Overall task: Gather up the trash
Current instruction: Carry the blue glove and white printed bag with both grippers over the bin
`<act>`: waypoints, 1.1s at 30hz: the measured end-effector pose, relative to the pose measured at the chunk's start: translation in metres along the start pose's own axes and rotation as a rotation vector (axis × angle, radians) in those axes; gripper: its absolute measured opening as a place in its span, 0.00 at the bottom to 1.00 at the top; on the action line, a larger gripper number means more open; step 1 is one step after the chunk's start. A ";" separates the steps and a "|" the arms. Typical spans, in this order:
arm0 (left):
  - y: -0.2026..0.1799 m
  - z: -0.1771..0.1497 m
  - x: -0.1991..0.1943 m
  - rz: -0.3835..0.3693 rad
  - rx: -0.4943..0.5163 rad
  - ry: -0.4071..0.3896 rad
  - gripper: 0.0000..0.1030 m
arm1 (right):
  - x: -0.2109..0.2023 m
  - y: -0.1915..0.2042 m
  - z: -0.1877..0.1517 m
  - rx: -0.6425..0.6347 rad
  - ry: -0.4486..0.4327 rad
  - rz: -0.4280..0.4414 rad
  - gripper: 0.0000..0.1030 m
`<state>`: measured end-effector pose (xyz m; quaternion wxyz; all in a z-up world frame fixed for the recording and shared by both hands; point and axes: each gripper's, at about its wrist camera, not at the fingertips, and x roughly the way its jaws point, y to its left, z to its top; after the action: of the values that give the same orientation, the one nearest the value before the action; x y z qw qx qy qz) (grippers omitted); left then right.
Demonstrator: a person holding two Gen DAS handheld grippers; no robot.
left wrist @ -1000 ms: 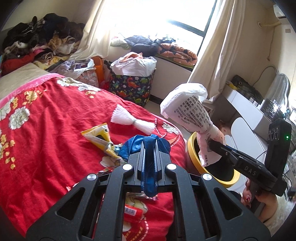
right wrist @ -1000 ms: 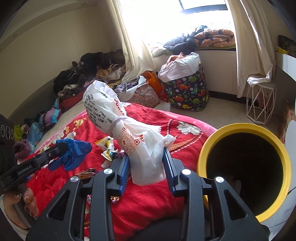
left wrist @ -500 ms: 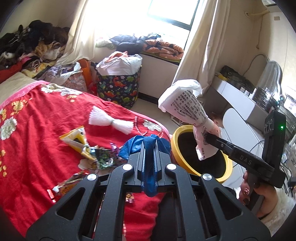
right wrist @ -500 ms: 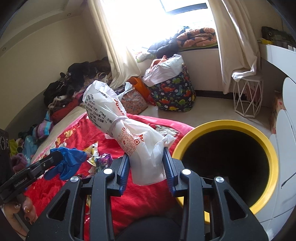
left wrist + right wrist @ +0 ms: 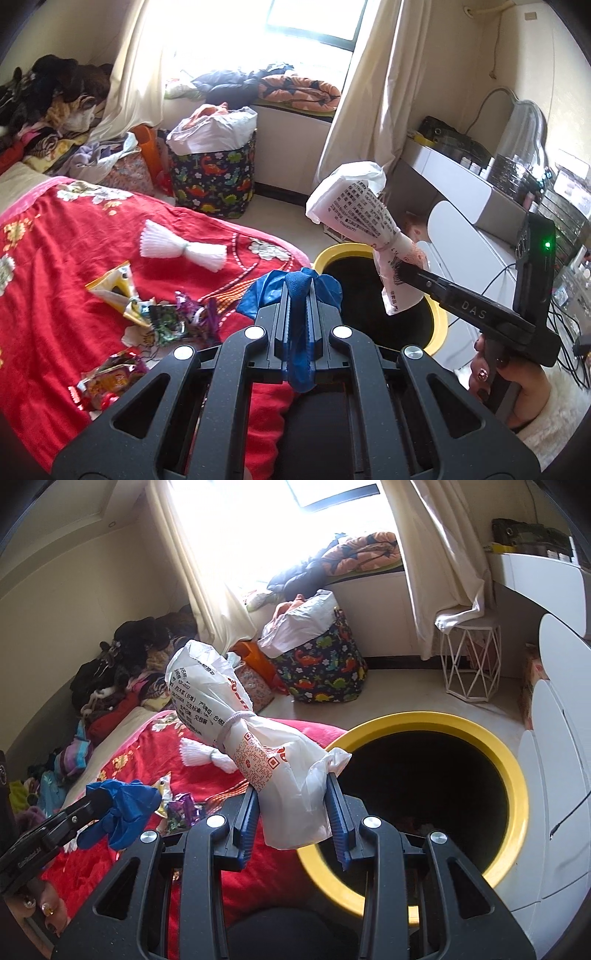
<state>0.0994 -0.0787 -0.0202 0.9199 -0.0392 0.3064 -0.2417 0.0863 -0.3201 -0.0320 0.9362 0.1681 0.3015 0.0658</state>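
Observation:
My left gripper [image 5: 300, 295] is shut on a crumpled blue glove [image 5: 295, 291], held above the edge of the red bedspread [image 5: 48, 280]; the same blue glove [image 5: 122, 808] shows at the lower left of the right wrist view. My right gripper [image 5: 291, 794] is shut on a white printed plastic bag [image 5: 258, 746] tied with a band, which sticks up and to the left. The white bag [image 5: 365, 225] hangs over the black bin with a yellow rim [image 5: 439, 317]. The bin's yellow rim [image 5: 517, 775] lies just right of the right gripper.
Loose wrappers [image 5: 162, 317] and a white pleated bundle [image 5: 181, 251] lie on the bed. A dinosaur-print basket [image 5: 214, 177] stands by the window, a wire stool [image 5: 469, 664] and white furniture [image 5: 465, 206] on the right. Clothes [image 5: 122, 672] are heaped at the back left.
Both grippers have moved sideways off the bed toward the bin, each still gripping its item. The bin now fills more of the right wrist view.

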 end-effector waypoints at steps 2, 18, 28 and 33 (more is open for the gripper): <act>-0.004 0.001 0.001 -0.008 0.008 0.001 0.03 | -0.001 -0.005 0.001 0.010 -0.003 -0.006 0.32; -0.041 0.008 0.020 -0.041 0.069 0.011 0.03 | -0.012 -0.039 0.000 0.086 -0.017 -0.052 0.32; -0.062 0.011 0.038 -0.062 0.101 0.025 0.03 | -0.016 -0.070 -0.002 0.146 -0.025 -0.092 0.32; -0.069 0.011 0.050 -0.073 0.113 0.041 0.03 | -0.017 -0.084 -0.006 0.171 -0.023 -0.113 0.32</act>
<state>0.1119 -0.1642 -0.0232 0.9047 0.0067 0.3095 -0.2928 0.0714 -0.4004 -0.0569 0.9241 0.2310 0.3041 -0.0152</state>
